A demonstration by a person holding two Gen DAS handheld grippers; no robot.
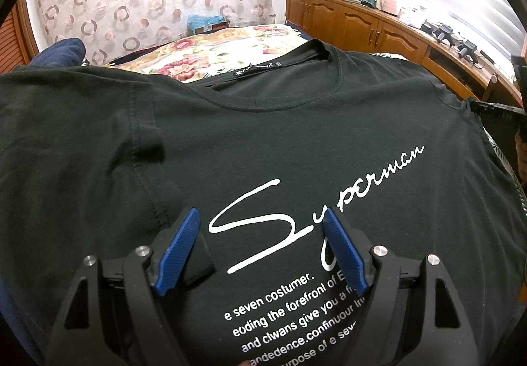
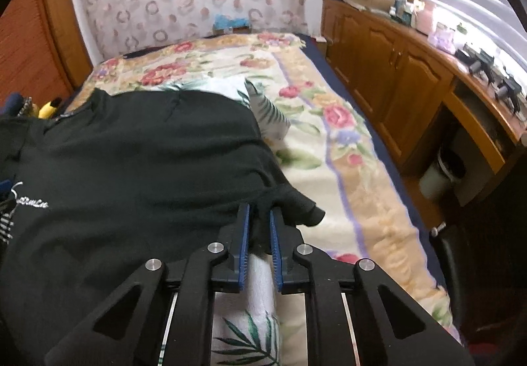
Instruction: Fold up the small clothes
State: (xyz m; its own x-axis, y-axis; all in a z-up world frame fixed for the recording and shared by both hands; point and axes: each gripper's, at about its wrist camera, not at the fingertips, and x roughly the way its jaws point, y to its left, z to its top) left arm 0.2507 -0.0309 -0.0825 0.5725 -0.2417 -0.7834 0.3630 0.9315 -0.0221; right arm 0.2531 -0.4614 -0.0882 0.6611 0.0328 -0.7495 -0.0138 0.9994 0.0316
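Black T-shirt (image 1: 296, 135) lies front-up, mostly flat, on the floral bedspread (image 2: 329, 148); no fold visible yet. My right gripper (image 2: 260, 218) pinches the shirt's right edge; my left gripper (image 1: 262, 221) hovers spread over the print, gripping nothing

— How many garments were on the bed?
— One black T-shirt (image 1: 296, 142), spread over one floral blanket (image 2: 329, 142).
— And grippers?
— Two: the left gripper (image 1: 260, 218), the right gripper (image 2: 260, 211), each with two blue fingers (image 1: 179, 244).
— Anything else?
— One leaf-print cloth (image 2: 266, 116).
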